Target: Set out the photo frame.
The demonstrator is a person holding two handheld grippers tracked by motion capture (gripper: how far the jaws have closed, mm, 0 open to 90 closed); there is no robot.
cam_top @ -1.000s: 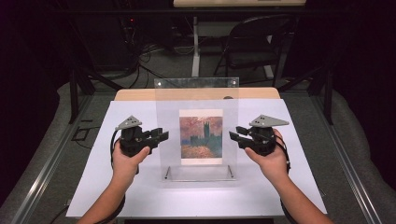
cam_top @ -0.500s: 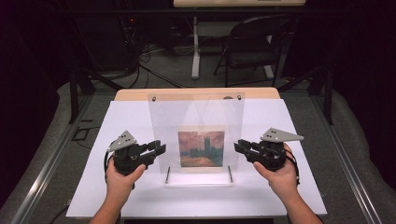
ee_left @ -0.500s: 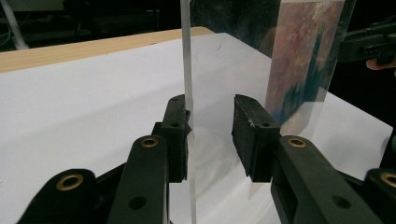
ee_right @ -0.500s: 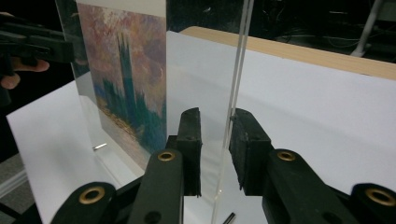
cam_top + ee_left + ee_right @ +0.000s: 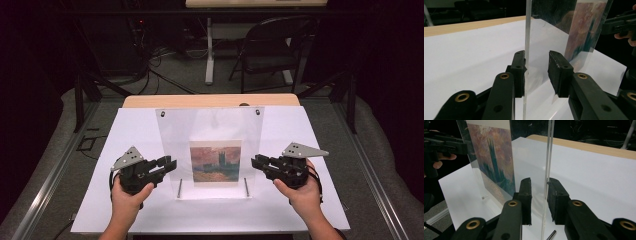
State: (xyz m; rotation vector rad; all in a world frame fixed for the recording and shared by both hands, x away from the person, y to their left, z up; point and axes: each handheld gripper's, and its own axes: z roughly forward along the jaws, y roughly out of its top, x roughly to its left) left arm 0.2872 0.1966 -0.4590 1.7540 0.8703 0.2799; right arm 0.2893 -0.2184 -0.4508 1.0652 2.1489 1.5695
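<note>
White sheet-covered table (image 5: 125, 135) carries a clear acrylic two-pane picture frame (image 5: 210, 125), upright at centre, with a reddish painted print (image 5: 216, 163) sandwiched low inside. Left gripper (image 5: 167, 164) straddles the frame's left edge, jaws apart, one pad touching the pane. Right gripper (image 5: 257, 162) straddles the right edge, jaws apart. Two metal pins (image 5: 180, 188) lie at the frame's base.
</note>
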